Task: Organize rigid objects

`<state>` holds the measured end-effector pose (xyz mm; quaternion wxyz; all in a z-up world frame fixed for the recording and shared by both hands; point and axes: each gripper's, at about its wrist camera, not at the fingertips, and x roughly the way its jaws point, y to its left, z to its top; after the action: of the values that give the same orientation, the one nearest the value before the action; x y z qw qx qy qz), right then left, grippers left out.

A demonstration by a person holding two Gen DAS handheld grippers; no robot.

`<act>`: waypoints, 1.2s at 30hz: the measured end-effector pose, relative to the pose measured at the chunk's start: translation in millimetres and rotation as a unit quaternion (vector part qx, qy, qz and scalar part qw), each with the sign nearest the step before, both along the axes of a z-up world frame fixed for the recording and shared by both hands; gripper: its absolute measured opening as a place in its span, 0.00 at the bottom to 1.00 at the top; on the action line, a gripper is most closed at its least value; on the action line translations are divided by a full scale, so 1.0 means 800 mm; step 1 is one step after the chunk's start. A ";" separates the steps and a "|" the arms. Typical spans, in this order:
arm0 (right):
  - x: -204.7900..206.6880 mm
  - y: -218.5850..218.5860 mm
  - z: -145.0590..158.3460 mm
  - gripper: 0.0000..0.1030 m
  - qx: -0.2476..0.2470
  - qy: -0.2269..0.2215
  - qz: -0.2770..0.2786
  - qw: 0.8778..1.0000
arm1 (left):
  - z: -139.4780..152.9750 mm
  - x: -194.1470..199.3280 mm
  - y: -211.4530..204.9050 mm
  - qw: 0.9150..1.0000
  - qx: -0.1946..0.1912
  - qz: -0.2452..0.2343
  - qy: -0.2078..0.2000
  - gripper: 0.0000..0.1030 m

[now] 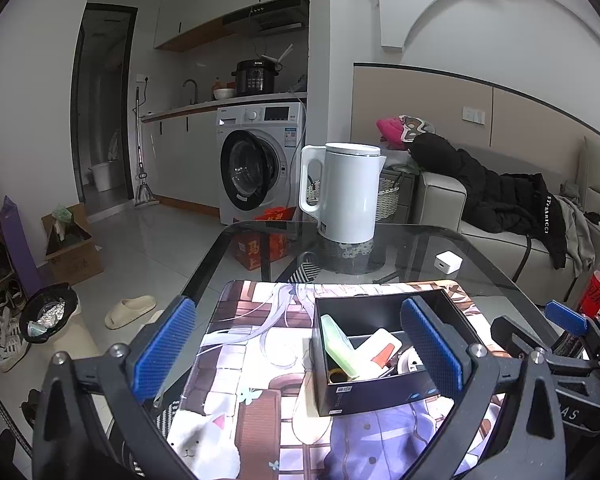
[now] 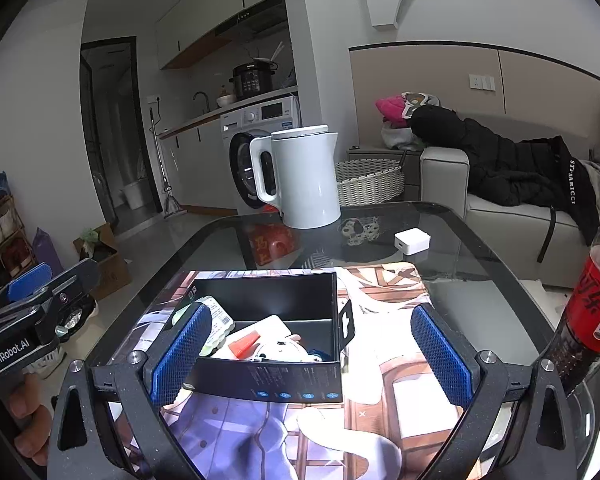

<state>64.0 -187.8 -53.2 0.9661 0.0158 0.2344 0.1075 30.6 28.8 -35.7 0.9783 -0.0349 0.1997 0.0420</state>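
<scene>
Fingers of the left gripper (image 1: 300,348) stand wide apart and hold nothing in the left wrist view, their blue pads hanging over a printed mat (image 1: 268,360) on the glass bench (image 1: 480,264). A black box (image 1: 384,356) sits on the mat, mostly between the fingers, holding a green case (image 1: 340,346), a white card with a red patch (image 1: 380,350) and other small things too jumbled to name. Behind it stand a white kettle (image 1: 348,192) and, well apart to the right, a small white charger (image 1: 448,260). The right gripper (image 1: 568,320) shows at the right edge beside a red-labelled bottle (image 1: 598,292). From the right wrist view, the right gripper (image 2: 312,350) is also spread wide and empty. The box (image 2: 268,340) lies near its left finger, the kettle (image 2: 300,176) and charger (image 2: 412,242) beyond, the bottle (image 2: 588,304) just to the right.
</scene>
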 end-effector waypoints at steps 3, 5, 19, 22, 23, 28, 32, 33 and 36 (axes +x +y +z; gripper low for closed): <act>-0.001 -0.001 0.000 0.99 0.000 -0.001 0.001 1.000 | 0.000 0.000 0.001 1.000 -0.001 0.000 0.000 1.00; 0.000 -0.001 0.000 0.99 0.001 -0.001 0.001 1.000 | 0.000 0.000 0.001 1.000 0.001 -0.001 0.001 1.00; -0.001 -0.002 -0.001 0.99 -0.003 0.001 0.002 1.000 | 0.000 0.002 -0.002 1.000 0.003 -0.004 0.005 1.00; -0.001 -0.002 -0.001 0.99 -0.003 0.001 0.002 1.000 | -0.001 0.001 -0.004 1.000 0.003 -0.005 0.006 1.00; -0.001 -0.002 -0.001 0.99 -0.003 0.001 0.002 1.000 | -0.001 0.001 -0.004 1.000 0.002 -0.006 0.007 1.00; -0.001 -0.001 -0.001 0.99 -0.004 0.001 0.002 1.000 | 0.000 0.001 -0.005 1.000 0.000 -0.010 0.007 1.00; 0.001 -0.001 -0.001 0.99 -0.003 0.003 0.003 1.000 | 0.001 0.001 -0.007 1.000 0.000 -0.014 0.007 1.00; 0.001 -0.001 -0.001 0.99 -0.004 0.004 0.003 1.000 | 0.001 0.001 -0.007 1.000 0.000 -0.014 0.007 1.00; 0.001 0.000 -0.001 0.99 -0.004 0.004 0.004 1.000 | 0.000 0.001 -0.007 1.000 -0.001 -0.014 0.009 1.00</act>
<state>64.8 -188.1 -54.3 0.9648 0.0113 0.2384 0.1101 31.6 23.2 -35.5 0.9770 -0.0332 0.2088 0.0288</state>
